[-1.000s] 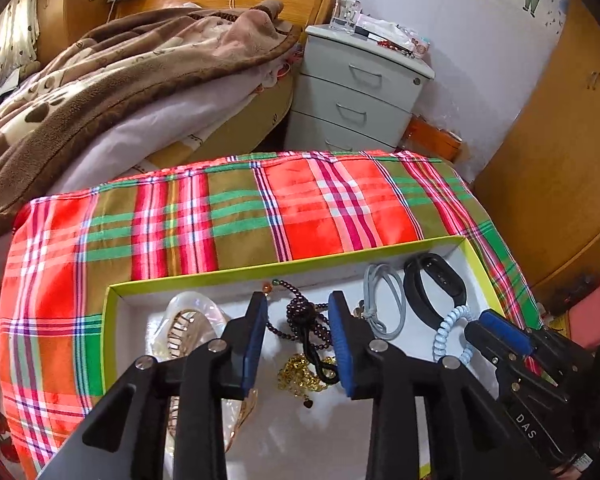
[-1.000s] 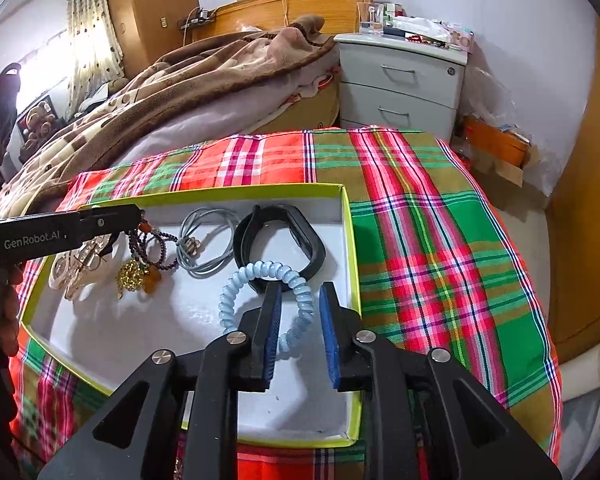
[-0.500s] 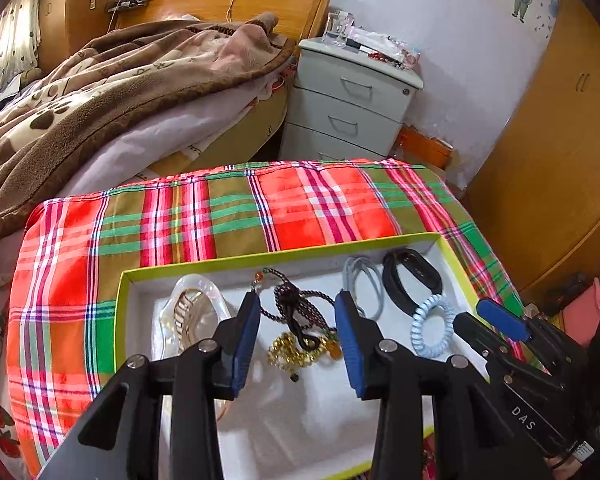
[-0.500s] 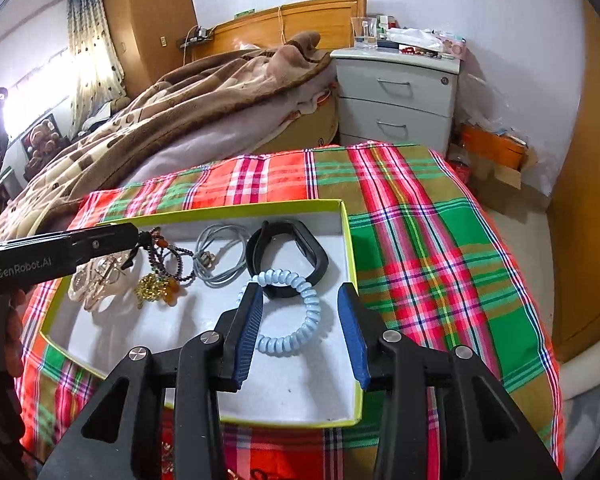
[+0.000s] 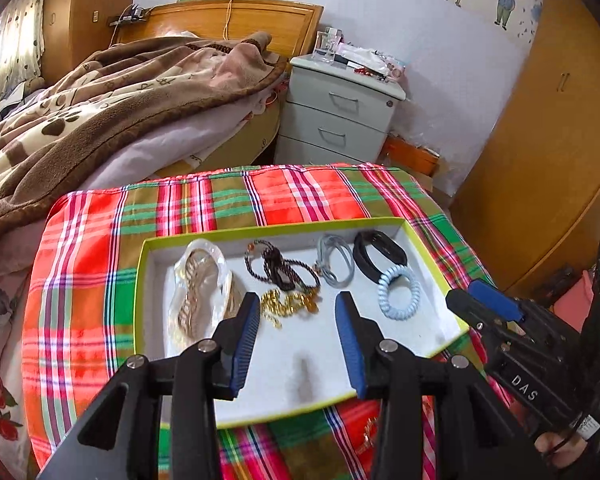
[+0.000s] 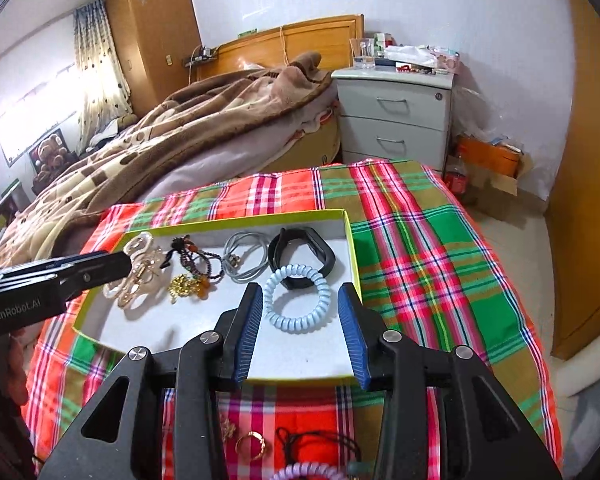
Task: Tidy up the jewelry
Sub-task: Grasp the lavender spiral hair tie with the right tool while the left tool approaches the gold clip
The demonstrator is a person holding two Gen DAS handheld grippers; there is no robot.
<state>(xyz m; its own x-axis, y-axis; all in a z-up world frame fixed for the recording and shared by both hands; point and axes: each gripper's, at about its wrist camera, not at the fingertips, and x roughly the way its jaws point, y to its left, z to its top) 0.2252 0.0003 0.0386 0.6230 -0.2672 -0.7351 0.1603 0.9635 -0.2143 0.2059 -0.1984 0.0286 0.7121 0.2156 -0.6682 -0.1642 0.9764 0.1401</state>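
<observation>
A white tray with a yellow-green rim (image 5: 268, 231) (image 6: 236, 219) lies on the plaid cloth. It holds a clear hair claw (image 5: 198, 292) (image 6: 136, 276), a dark bead bracelet (image 5: 278, 268) (image 6: 200, 258), a gold chain (image 5: 288, 305) (image 6: 184, 285), grey hair ties (image 5: 334, 262) (image 6: 244, 254), a black wristband (image 5: 378, 254) (image 6: 302, 250) and a pale blue spiral tie (image 5: 398, 292) (image 6: 298, 306). My left gripper (image 5: 296, 304) (image 6: 116, 261) hangs open above the gold chain, holding nothing. My right gripper (image 6: 300, 294) (image 5: 480, 296) hangs open above the blue spiral tie, apart from it.
On the cloth in front of the tray lie a gold ring (image 6: 252, 445), a black cord (image 6: 320, 442) and a lilac spiral tie (image 6: 312, 472). A bed with a brown blanket (image 5: 100, 104) stands behind, a grey nightstand (image 5: 340, 108) beside it, a wooden wardrobe (image 5: 548, 128) at the right.
Both grippers opened wider and drew back and up from the tray. The right one let go of the blue spiral tie, which now lies in the tray.
</observation>
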